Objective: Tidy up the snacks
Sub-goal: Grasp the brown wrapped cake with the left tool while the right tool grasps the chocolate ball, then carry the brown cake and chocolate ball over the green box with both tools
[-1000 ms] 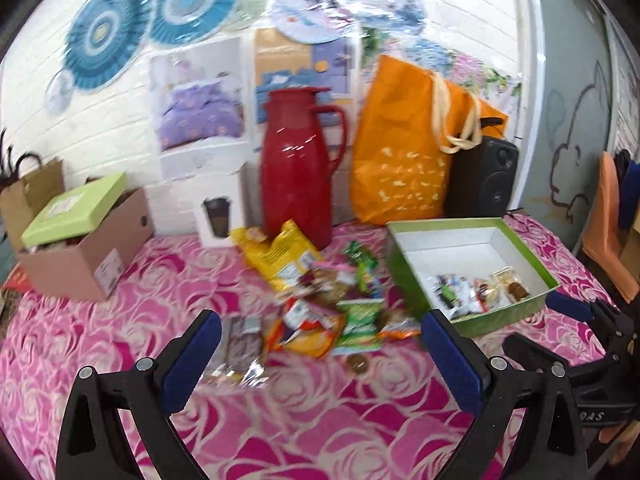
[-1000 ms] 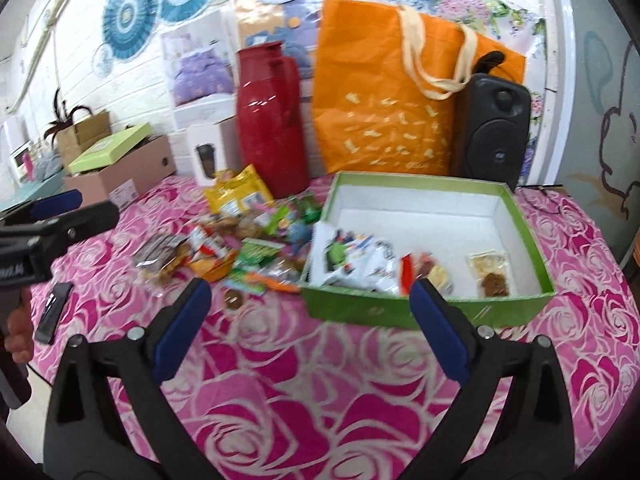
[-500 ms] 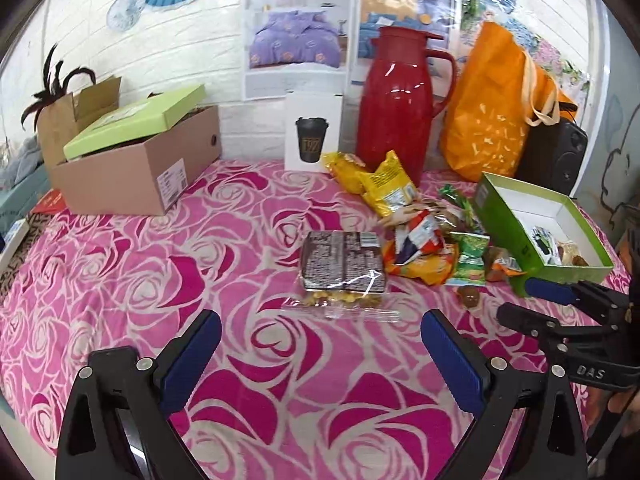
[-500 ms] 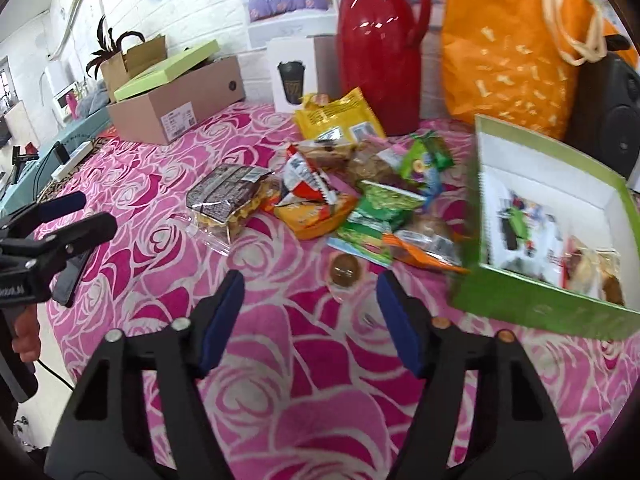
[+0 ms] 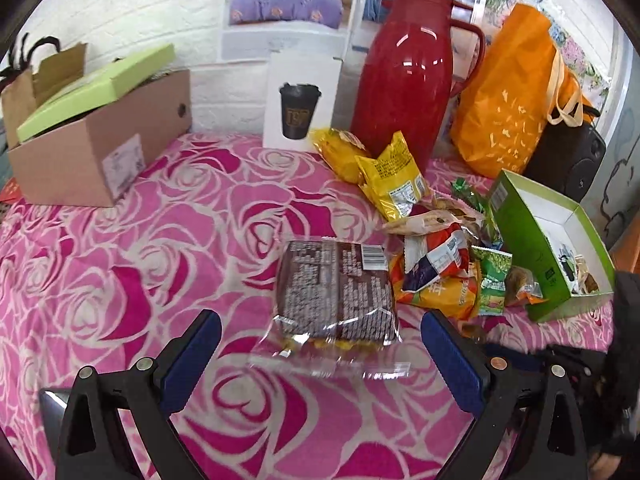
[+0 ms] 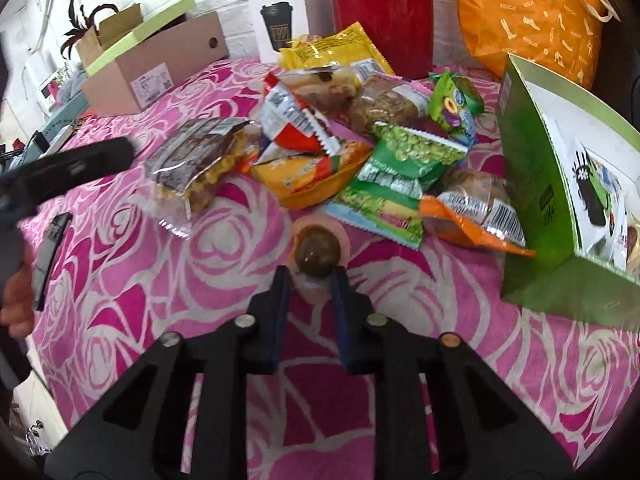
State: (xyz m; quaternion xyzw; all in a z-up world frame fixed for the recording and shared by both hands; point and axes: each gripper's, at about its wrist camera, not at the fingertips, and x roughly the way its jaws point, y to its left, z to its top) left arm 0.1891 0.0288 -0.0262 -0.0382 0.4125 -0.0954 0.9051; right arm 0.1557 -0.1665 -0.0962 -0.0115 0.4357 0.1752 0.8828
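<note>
A pile of snack packets (image 6: 360,152) lies on the pink rose tablecloth, left of an open green box (image 6: 536,200) that holds several snacks. My right gripper (image 6: 311,280) is low over the cloth. Its jaws are closing tight on the near end of a small round brown snack (image 6: 318,250) in a clear wrapper. My left gripper (image 5: 322,356) is open, its blue pads wide apart. A brown cookie packet (image 5: 336,284) lies just ahead of them, its clear end between the tips. The green box (image 5: 516,248) stands to the right of that packet.
At the back stand a red jug (image 5: 408,72), an orange bag (image 5: 508,96), a black speaker (image 5: 568,160), a white box with a cup picture (image 5: 300,100), and a cardboard box with a green lid (image 5: 92,148). A dark flat device (image 6: 50,248) lies near the table's left edge.
Both grippers came down and closer to the table. The left one swung left onto the brown cookie packet. The right one went from wide open to shut around the round snack.
</note>
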